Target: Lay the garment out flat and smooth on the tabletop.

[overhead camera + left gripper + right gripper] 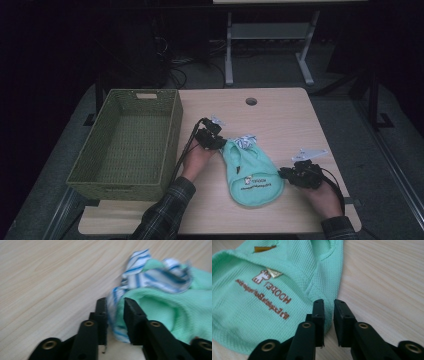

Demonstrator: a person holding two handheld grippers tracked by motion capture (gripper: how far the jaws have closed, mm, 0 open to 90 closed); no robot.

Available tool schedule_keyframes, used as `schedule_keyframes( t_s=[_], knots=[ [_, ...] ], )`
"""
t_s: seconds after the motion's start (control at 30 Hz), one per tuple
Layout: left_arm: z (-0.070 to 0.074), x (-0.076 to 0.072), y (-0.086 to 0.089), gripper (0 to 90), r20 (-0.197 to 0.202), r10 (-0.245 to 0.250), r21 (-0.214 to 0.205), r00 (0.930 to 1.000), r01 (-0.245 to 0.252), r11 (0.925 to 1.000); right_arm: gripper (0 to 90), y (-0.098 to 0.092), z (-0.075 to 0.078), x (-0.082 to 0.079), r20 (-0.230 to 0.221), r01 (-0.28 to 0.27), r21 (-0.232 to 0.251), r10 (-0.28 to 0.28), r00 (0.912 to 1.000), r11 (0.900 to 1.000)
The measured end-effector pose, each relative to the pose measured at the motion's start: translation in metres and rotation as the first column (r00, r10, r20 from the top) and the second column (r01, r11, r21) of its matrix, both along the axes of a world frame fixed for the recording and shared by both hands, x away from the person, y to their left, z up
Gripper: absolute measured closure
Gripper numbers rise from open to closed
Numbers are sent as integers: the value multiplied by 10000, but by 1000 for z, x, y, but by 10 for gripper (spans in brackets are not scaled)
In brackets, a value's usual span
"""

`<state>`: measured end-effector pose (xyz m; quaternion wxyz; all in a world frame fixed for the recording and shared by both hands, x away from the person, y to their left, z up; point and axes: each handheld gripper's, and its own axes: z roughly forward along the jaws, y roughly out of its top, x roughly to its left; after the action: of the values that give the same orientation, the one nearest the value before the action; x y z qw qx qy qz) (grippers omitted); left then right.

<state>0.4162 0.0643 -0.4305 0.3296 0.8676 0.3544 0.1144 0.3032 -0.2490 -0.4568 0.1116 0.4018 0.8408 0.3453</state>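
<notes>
A dim lab or workroom: bare wooden table (280, 115), cables (175, 70) at eleven o'clock, a metal-framed bench (270, 35) at twelve.

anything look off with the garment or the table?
Only the green garment: its blue-striped collar is crumpled in a bunch at the far end rather than flat. The basket sits square, nothing spilled or damaged.

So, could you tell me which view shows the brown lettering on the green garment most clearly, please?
The right gripper view: the brown lettering on the green garment is close and large there, though mirrored. The high view shows it as a small unreadable mark. The left gripper view shows the garment's other end with the striped trim.
</notes>
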Motion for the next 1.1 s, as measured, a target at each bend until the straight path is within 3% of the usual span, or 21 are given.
schedule_keyframes(
  t_s=[0.23, 0.33, 0.43, 0.5, 0.57, 0.77, 0.97, 1.1],
  knots=[
    [10, -25, -1, 697, -75, -790, -427, 9968, 786, 9960, 734, -1, 6, 4, 149, 7, 541, -15, 9999, 9985],
    [10, -34, -2, 800, -352, -1100, -683, 9933, 1074, 9919, 788, 1, 8, 9, 175, -123, 415, 116, 9998, 9991],
    [7, -42, -3, 887, -560, -1506, -522, 9870, 1477, 9877, 847, 4, 12, 15, 215, -244, 572, 232, 9995, 9981],
    [4, -48, -2, 895, -715, -1628, -652, 9841, 1582, 9852, 888, 5, 14, 20, 278, -278, 938, 253, 9993, 9952],
    [0, -55, -2, 895, -803, -1713, -779, 9819, 1651, 9832, 893, 7, 15, 26, 267, -344, 879, 321, 9991, 9955],
    [-1, -74, -1, 895, -815, -2177, -706, 9726, 2123, 9747, 895, 16, 16, 44, 183, -365, 927, 349, 9992, 9950],
    [-9, -84, -10, 895, -910, -2540, -442, 9629, 2509, 9670, 858, 28, 20, 66, 539, -328, 965, 276, 9982, 9948],
    [-12, -86, -12, 894, -954, -2518, -292, 9631, 2501, 9678, 802, 37, 23, 84, 398, -286, 852, 253, 9989, 9960]
  ],
)
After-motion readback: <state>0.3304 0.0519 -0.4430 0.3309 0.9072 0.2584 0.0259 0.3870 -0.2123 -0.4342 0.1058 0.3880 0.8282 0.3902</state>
